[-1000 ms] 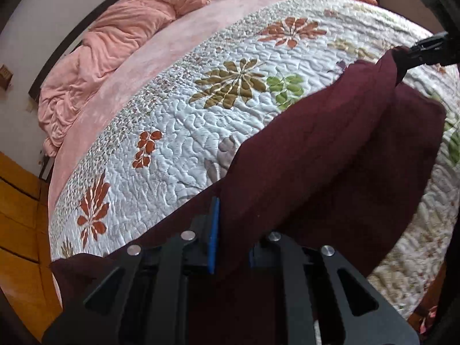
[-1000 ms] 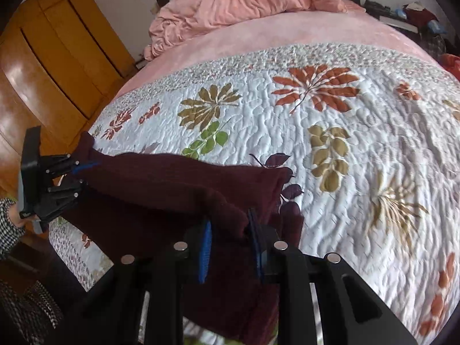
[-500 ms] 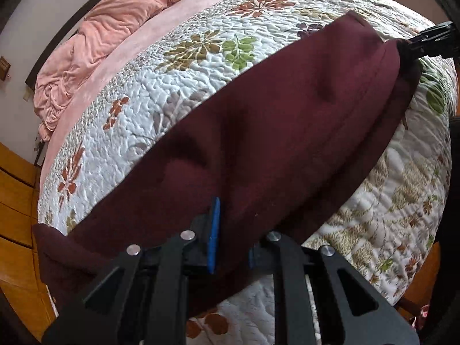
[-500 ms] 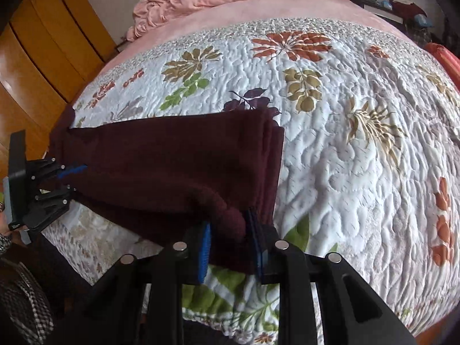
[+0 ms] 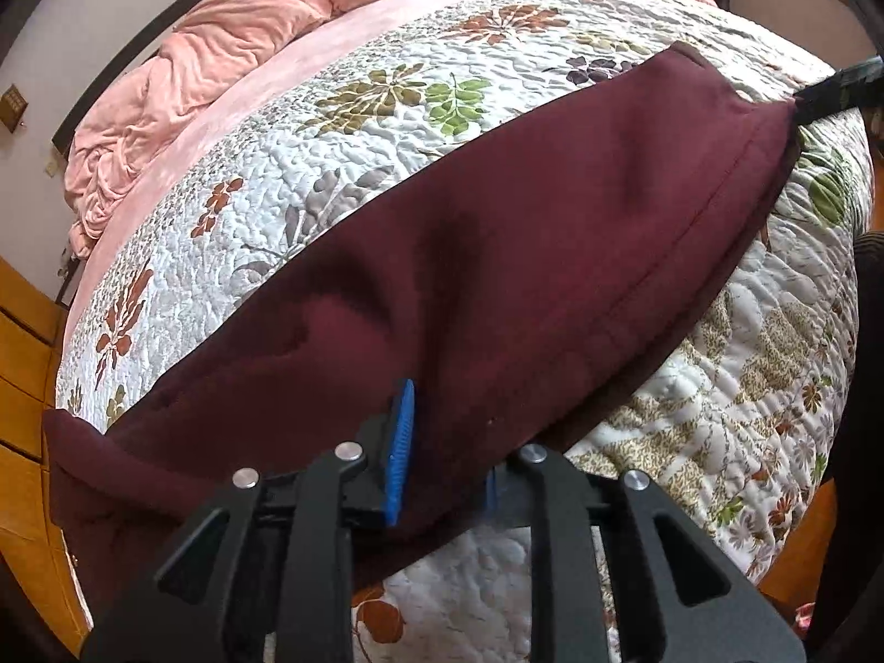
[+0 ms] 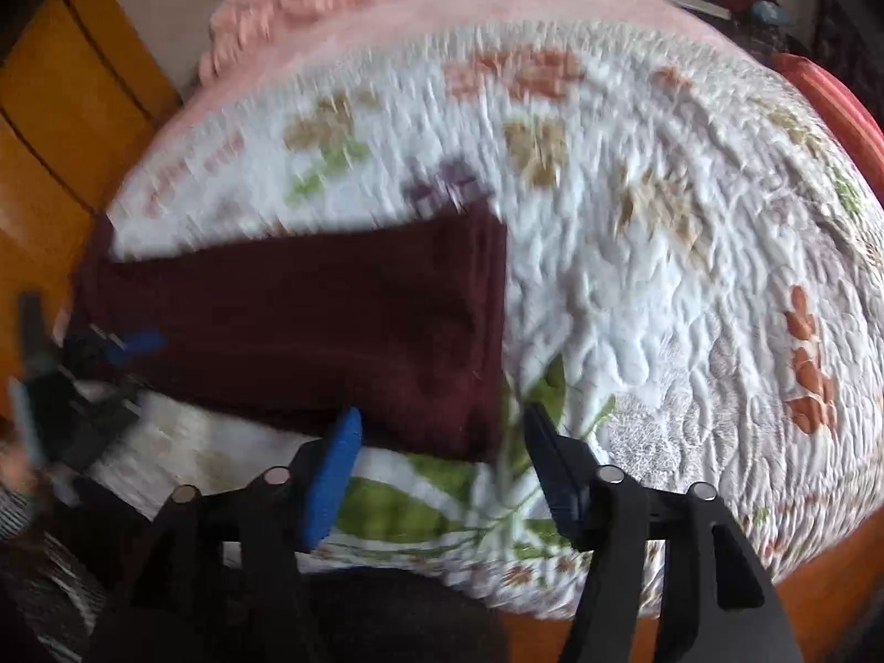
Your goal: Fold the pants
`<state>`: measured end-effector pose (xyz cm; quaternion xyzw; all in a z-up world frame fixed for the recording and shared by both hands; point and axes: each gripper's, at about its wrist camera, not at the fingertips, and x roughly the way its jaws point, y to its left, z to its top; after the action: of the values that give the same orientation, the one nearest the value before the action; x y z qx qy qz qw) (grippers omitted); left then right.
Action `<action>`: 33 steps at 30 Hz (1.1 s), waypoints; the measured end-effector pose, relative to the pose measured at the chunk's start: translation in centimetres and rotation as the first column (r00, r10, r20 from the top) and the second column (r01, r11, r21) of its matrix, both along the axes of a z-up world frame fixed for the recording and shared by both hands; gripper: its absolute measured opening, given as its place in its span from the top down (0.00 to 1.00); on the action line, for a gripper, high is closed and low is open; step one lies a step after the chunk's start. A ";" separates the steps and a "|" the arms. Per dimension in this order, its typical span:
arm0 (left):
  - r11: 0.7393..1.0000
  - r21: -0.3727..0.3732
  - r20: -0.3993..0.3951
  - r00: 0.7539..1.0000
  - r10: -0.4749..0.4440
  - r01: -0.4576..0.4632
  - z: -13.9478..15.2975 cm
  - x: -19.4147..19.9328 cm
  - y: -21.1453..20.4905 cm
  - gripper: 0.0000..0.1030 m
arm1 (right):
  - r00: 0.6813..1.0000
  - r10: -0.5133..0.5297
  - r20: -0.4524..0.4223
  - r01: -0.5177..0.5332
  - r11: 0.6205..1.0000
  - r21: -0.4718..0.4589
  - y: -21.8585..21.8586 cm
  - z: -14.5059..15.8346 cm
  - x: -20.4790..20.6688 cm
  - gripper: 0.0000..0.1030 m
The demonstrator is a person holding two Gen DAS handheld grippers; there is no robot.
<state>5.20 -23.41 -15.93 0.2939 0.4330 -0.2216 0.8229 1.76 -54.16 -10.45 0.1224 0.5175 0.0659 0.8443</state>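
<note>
Maroon pants (image 5: 525,254) folded flat on quilt (image 5: 342,177)

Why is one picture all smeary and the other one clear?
Right wrist view: the whole frame is streaked with motion blur, so the quilt flowers smear, and the dark red pants lose their edges. Left wrist view: sharp, with stitching on the pants plain to see. Both views bulge from the fisheye lens, bending the bed round.
</note>
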 end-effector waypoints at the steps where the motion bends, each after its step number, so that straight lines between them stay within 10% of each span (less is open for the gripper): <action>1: 1.000 0.000 0.003 1.000 0.001 -0.001 0.0 0.0 0.1 0.81 | 0.998 -0.011 0.054 0.009 0.999 0.033 0.1 1.8 -0.5 0.39; 6: 1.000 -0.011 0.011 1.000 0.015 -0.015 0.1 0.0 0.2 0.80 | 0.986 0.019 0.167 -0.046 0.986 0.160 3.7 5.4 1.6 0.38; 15: 0.990 -0.103 -0.086 0.993 0.085 -0.093 1.3 1.0 1.4 0.68 | 0.994 -0.009 -0.108 0.020 0.995 0.098 8.6 -4.2 4.2 0.42; 21: 0.965 -0.198 -0.151 0.978 0.145 -0.174 5.2 0.0 5.8 0.29 | 0.996 -0.002 -0.084 0.001 1.000 -0.005 10.7 -1.4 4.9 0.41; 25: 0.912 -0.244 -0.220 0.934 0.280 -0.330 7.7 1.1 12.1 0.25 | 0.993 0.116 0.007 -0.116 0.989 0.086 15.5 2.0 6.2 0.39; 33: 0.713 -0.230 -0.331 0.742 0.583 -0.662 10.4 8.6 25.3 0.24 | 0.877 0.467 0.114 -0.481 0.852 0.208 30.2 3.7 10.1 0.20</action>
<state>13.76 1.86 -5.50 -0.0419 0.5567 -0.0319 0.8290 11.89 -23.92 -6.73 0.0862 0.4953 0.3350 0.7969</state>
